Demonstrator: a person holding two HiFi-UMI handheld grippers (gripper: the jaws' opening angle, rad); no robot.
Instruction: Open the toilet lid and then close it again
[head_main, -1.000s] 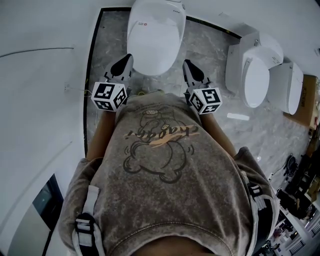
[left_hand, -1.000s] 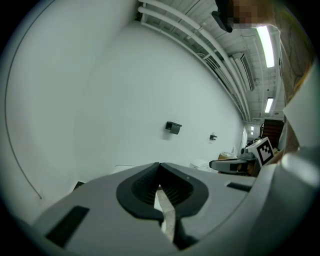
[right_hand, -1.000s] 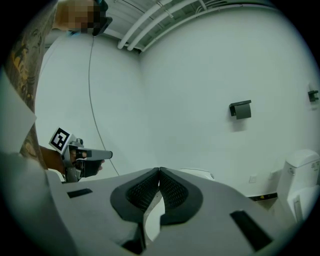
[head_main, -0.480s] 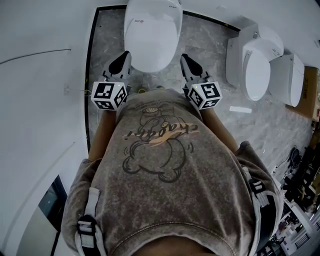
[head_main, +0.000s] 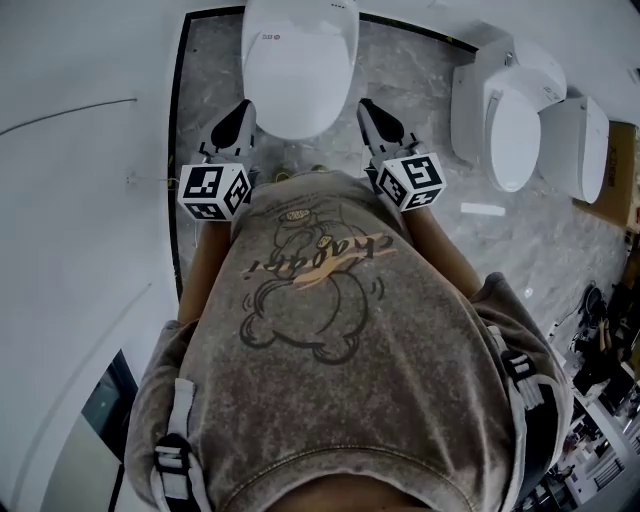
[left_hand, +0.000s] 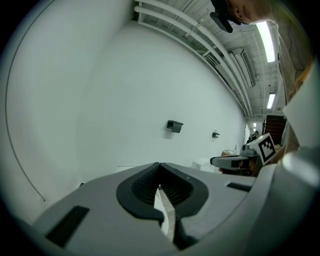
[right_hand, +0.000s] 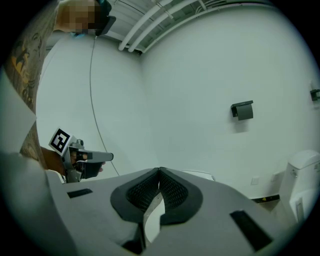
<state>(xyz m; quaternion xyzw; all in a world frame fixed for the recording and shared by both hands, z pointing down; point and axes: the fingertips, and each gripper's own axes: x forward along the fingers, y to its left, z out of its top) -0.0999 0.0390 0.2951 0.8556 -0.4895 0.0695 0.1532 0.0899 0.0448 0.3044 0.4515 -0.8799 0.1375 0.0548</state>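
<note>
The white, oval toilet lid (head_main: 300, 70) lies closed.

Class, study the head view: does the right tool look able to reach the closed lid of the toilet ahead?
Probably yes. The right tool hangs close beside the lid, with nothing visible between them. Its jaws are shut, so it would likely need to open first.
</note>
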